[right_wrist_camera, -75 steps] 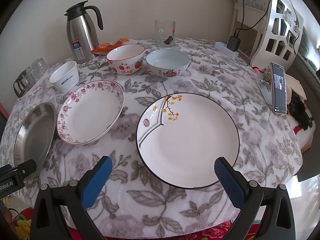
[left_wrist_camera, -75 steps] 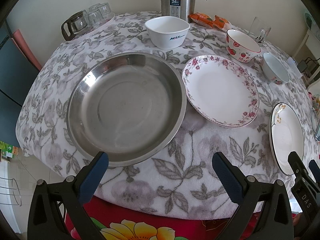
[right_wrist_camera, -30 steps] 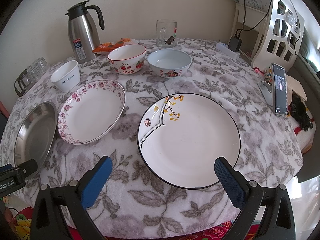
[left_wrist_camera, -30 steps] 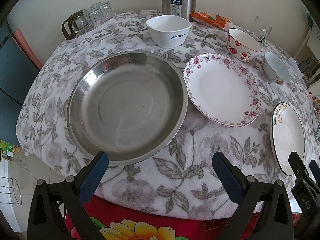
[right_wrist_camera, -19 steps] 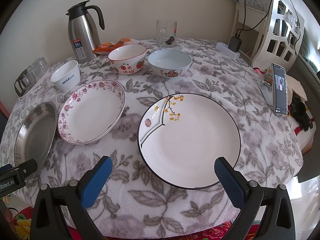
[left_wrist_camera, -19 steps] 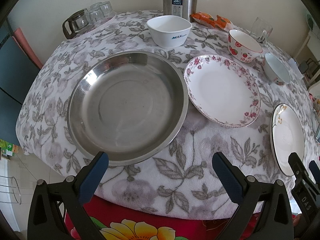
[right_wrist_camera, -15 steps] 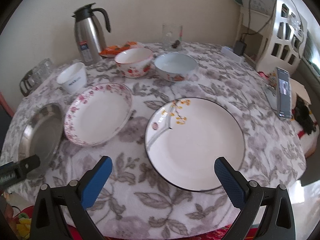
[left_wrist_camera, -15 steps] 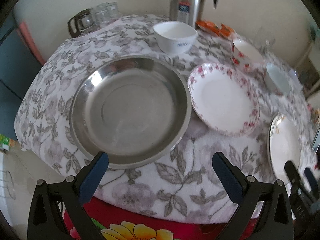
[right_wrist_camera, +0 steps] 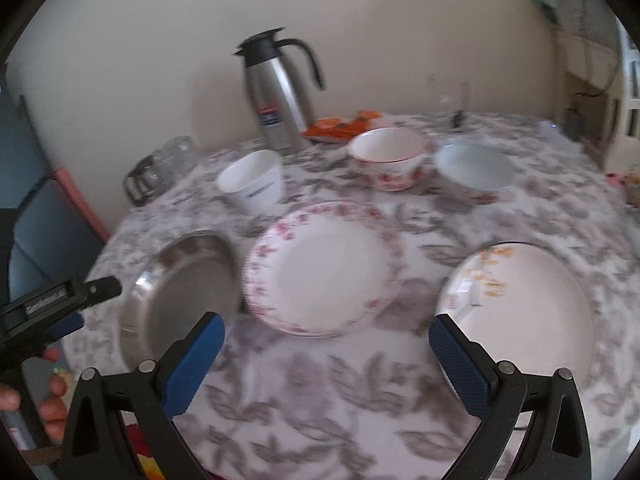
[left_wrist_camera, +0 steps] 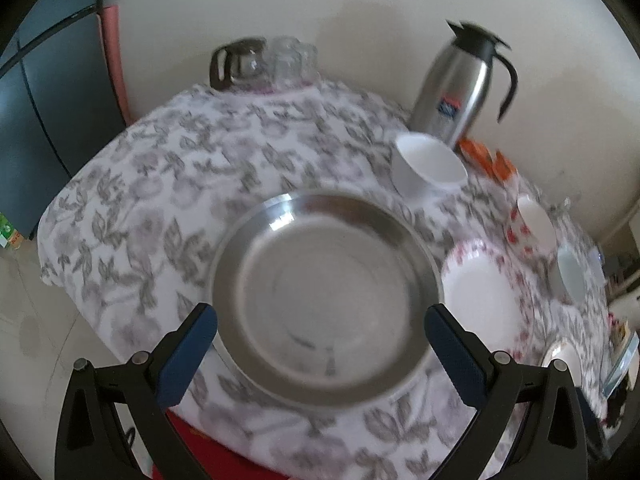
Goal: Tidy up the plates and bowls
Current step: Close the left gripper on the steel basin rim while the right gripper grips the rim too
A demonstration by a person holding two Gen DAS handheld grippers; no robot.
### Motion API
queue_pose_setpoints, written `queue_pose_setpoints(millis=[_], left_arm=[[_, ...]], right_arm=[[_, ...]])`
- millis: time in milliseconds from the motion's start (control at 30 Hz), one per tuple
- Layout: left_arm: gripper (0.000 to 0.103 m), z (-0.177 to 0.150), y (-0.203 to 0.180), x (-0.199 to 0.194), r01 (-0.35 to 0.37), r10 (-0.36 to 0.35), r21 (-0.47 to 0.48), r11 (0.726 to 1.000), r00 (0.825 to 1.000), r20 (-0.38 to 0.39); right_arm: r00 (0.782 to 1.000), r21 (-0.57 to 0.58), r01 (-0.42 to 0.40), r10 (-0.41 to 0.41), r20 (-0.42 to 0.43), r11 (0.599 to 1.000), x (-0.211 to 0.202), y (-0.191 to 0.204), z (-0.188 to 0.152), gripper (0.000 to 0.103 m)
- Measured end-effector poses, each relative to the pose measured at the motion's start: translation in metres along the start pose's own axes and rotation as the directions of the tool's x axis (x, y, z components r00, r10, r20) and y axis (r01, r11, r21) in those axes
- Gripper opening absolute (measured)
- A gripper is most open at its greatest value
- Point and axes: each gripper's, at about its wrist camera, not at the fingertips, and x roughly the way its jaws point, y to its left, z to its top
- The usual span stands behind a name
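Observation:
A large steel plate lies at the table's near left. Right of it sit a pink-flowered plate and a black-rimmed plate with yellow flowers. Behind stand a white square bowl, a strawberry bowl and a pale blue bowl. My left gripper is open over the steel plate's near rim, holding nothing. My right gripper is open before the flowered plate, empty. Both views are blurred.
A steel thermos jug stands at the back beside orange snack packets. Glass cups and a glass mug are at the table's far edge. A white shelf unit is on the right.
Both grippers have swung left and risen: the left view now centres on the steel plate, the right view on the flowered plate. Both stay open. No dish has moved.

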Motion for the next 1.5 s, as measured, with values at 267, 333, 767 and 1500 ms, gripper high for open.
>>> queue_pose_setpoints(millis=[267, 333, 767, 1500], left_arm=[[0.103, 0.021, 0.043, 0.019, 0.05, -0.047, -0.04, 0.998, 0.997, 0.06], [0.103, 0.023, 0.055, 0.026, 0.07, -0.067, -0.055, 0.996, 0.996, 0.061], [0.103, 0.035, 0.108, 0.087, -0.034, 0.027, -0.104, 0.994, 0.997, -0.072], [0.047, 0.048, 0.112, 0.143, 0.114, -0.128, -0.084, 0.99, 0.974, -0.188]], right_arm=[[0.996, -0.018, -0.062, 0.061, -0.07, 0.998, 0.039, 0.028, -0.001, 0.103], [0.994, -0.031, -0.068, 0.065, -0.085, 0.997, 0.044, 0.036, -0.004, 0.103], [0.972, -0.004, -0.093, 0.09, -0.217, 0.996, 0.093, 0.064, -0.022, 0.095], [0.961, 0.099, -0.124, 0.144, -0.234, 0.987, 0.137, 0.068, -0.018, 0.023]])
